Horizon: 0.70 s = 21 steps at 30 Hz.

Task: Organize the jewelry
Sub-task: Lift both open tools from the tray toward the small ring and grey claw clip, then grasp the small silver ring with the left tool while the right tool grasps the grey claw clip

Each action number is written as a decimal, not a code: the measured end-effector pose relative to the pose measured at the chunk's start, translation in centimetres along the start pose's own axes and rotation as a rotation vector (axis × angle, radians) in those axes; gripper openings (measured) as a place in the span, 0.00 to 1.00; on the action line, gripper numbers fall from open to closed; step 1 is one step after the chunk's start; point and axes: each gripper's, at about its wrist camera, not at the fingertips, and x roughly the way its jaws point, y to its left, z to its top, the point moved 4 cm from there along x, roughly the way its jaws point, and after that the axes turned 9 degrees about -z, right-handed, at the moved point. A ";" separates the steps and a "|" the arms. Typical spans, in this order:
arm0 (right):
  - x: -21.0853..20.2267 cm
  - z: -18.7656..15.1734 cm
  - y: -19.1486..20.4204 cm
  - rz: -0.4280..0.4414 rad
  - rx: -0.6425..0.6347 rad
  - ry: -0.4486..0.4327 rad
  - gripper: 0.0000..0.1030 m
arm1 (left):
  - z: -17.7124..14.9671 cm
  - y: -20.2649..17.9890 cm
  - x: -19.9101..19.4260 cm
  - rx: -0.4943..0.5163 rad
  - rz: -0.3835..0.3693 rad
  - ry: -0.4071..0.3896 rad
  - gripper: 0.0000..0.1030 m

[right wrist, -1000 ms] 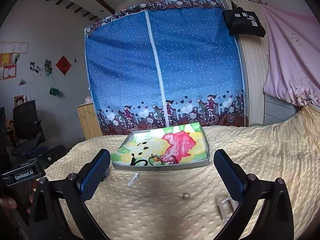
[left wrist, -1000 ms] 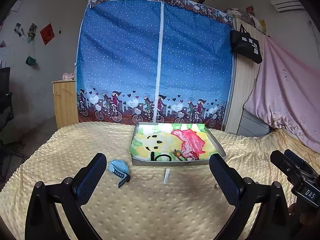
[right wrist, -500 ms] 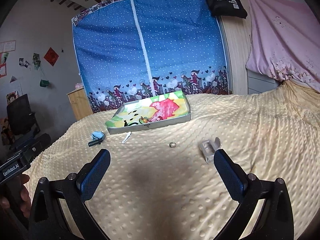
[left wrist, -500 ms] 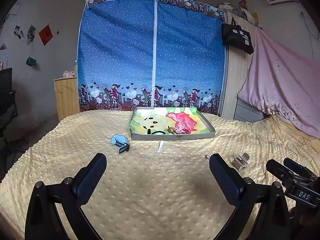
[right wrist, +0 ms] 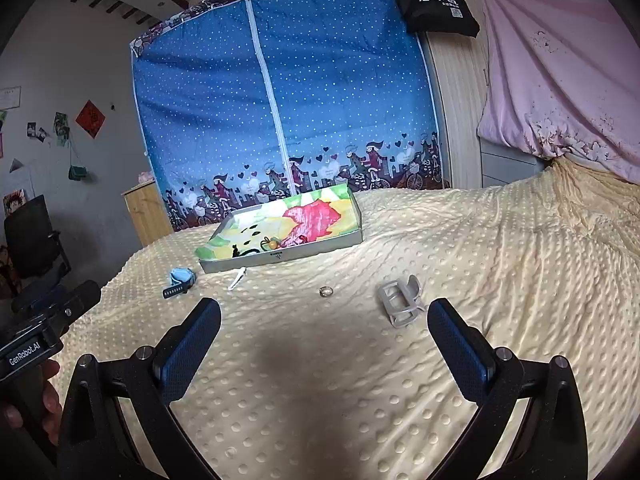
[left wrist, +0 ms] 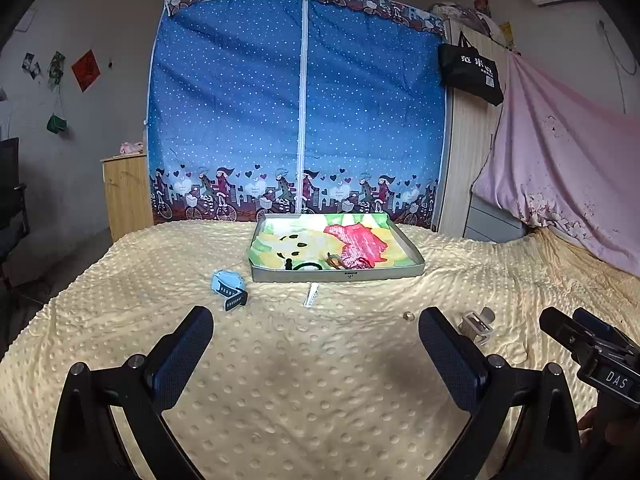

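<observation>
Jewelry tray (right wrist: 320,245) holds a beaded piece (right wrist: 272,244); left claw (left wrist: 316,344) and right claw (right wrist: 324,334) gape wide, empty

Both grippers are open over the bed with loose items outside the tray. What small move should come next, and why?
Probably lower the right gripper toward the hair claw, the loose item lying closest to its fingers. It holds nothing, and the claw, ring, white clip and watch all lie on the blanket outside the tray.

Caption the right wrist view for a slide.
Open right gripper above yellow blanket; ring, hair claw outside tray.
</observation>
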 end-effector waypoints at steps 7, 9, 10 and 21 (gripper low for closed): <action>0.7 2.0 -1.0 -0.023 0.009 -0.035 0.99 | 1.5 -0.9 1.9 0.008 -0.021 -0.011 1.00; 1.0 2.7 -1.4 -0.035 0.020 -0.043 0.99 | 1.9 -1.3 2.5 0.006 -0.028 -0.014 1.00; 1.2 3.0 -1.6 -0.040 0.022 -0.046 0.99 | 2.0 -1.4 2.9 0.003 -0.032 -0.017 1.00; 5.3 4.9 -5.2 -0.134 0.062 -0.055 0.99 | 2.4 -3.3 9.2 -0.016 -0.068 0.000 1.00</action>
